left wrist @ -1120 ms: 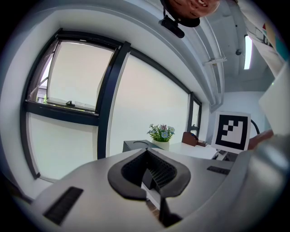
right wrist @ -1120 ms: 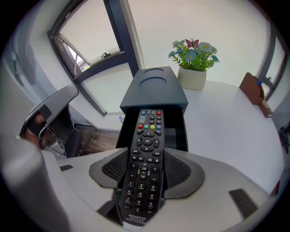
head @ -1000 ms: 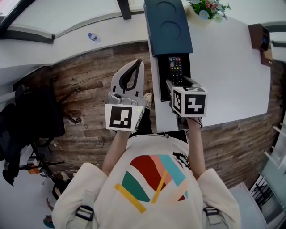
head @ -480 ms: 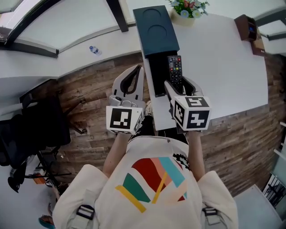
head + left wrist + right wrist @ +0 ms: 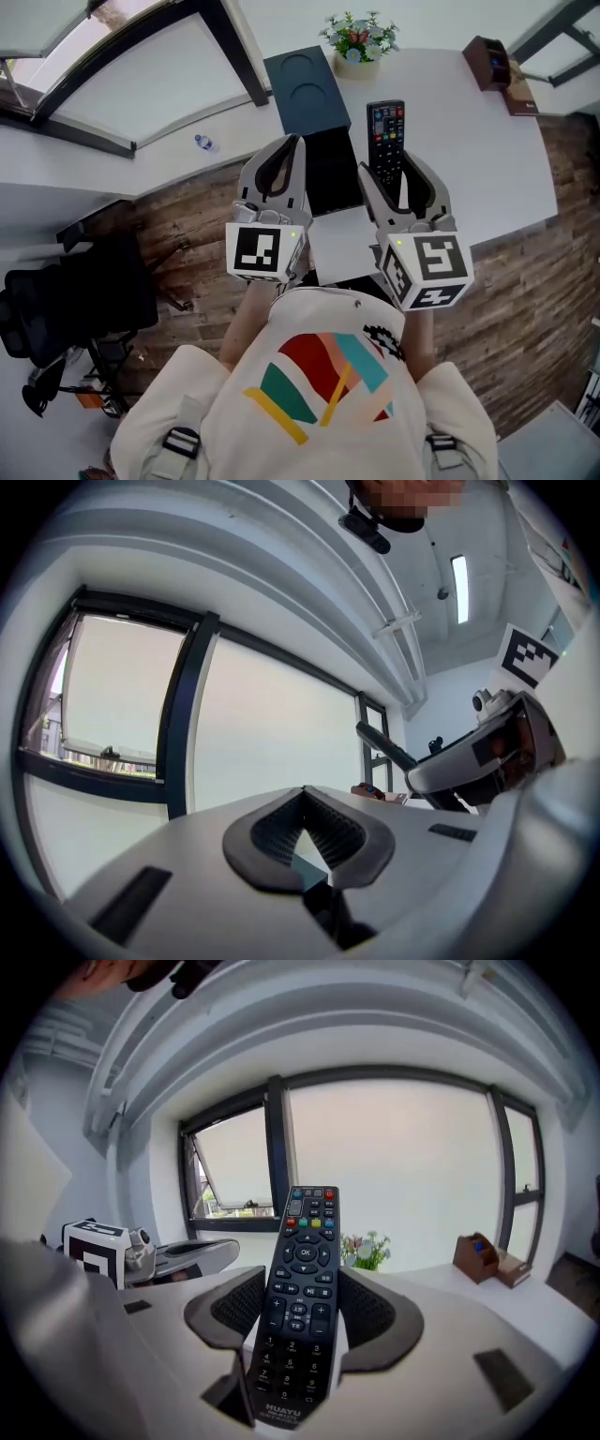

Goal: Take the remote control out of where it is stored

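Right gripper view had the remote control (image 5: 302, 1307) pinched by its long sides in my right tool (image 5: 304, 1279), up clear of the dark storage box (image 5: 305, 89) and over the tabletop (image 5: 469, 141). Left tool (image 5: 302, 797) was closed and empty. Best bet, I figured: firm squeeze, level carry, no tipping.

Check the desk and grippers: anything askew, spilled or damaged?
Nothing stands out. The remote is clamped in the right gripper, the left gripper is shut and empty, and the flowers stand upright.
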The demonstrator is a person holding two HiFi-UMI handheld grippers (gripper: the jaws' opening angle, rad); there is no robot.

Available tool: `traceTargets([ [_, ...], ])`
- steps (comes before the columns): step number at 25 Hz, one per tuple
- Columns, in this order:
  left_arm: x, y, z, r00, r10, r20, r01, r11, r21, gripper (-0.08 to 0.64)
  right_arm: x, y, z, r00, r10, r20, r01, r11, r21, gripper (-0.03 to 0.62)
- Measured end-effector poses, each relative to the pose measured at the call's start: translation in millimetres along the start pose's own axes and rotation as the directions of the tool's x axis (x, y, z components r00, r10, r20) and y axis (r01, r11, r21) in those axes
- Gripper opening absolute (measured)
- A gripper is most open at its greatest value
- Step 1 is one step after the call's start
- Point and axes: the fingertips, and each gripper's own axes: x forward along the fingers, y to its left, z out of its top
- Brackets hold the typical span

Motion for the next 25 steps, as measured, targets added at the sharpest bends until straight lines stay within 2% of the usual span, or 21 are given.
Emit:
traceTargets([
  [5, -6.5, -9.0, 37.5, 0.998, 0.006, 0.058, -0.009, 0.999, 0.050, 0.008, -32.0, -6.6, 41.8, 0.984, -0.011, 0.180, 0.022, 0.998, -0.061, 0.250],
  [9, -15.8, -6.7, 66.2, 0.992, 0.038, 0.121, -0.044, 0.998, 0.047, 0.008, -54.7, -19.5, 63.4, 0.959, -0.032, 0.280, 0.059, 0.994, -0.089, 0.250],
  [14, -22.8, -5.0, 85.7, 0.981, 0.069, 0.180, -0.089, 0.990, 0.107, 0.008, -74.5, -29.2, 56.3, 0.950, -0.019, 0.312, 0.067, 0.987, -0.144, 0.250],
  [20, -23.2, -9.9, 95.5, 0.973, 0.075, 0.218, -0.100, 0.990, 0.103, 0.008, -95.7, -42.8, 49.6, 0.910, -0.075, 0.407, 0.123, 0.988, -0.092, 0.250],
  [25, -17.4, -19.2, 98.8, 0.973, 0.057, 0.226, -0.085, 0.989, 0.117, 0.008, -83.4, -52.3, 36.6, 0.931, -0.081, 0.355, 0.113, 0.991, -0.069, 0.250],
])
